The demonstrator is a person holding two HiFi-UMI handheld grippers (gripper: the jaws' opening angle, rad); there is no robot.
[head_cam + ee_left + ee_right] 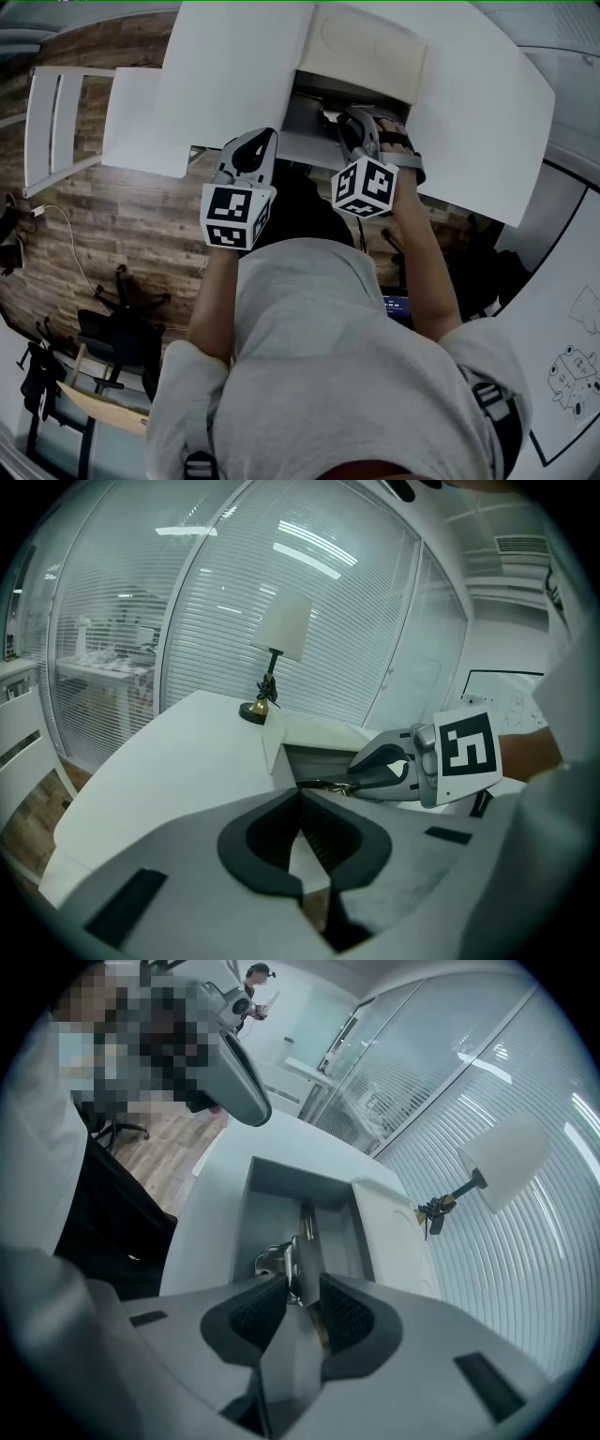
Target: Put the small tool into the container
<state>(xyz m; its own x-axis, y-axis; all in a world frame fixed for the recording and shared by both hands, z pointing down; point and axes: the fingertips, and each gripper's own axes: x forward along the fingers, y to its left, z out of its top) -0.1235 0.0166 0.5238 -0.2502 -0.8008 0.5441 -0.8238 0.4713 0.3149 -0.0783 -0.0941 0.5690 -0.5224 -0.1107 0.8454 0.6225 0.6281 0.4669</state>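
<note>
A small metal tool [293,1258] lies between the jaws of my right gripper [302,1290], reaching down into the grey open container [251,1213] sunk in the white desk. The jaws stand apart and the pads do not press on the tool. In the head view the right gripper [349,124] hangs over the container [302,117]. From the left gripper view, the right gripper [364,776] holds level above the tool [328,785] at the container's rim. My left gripper [253,145] hovers at the desk's near edge, shut and empty.
The white desk [234,75] curves away, with a cream lid panel [370,47] behind the container. A small lamp [277,644] stands at the back corner near a glass wall with blinds. Wooden floor, a white rack [56,117] and chairs [117,323] lie to the left.
</note>
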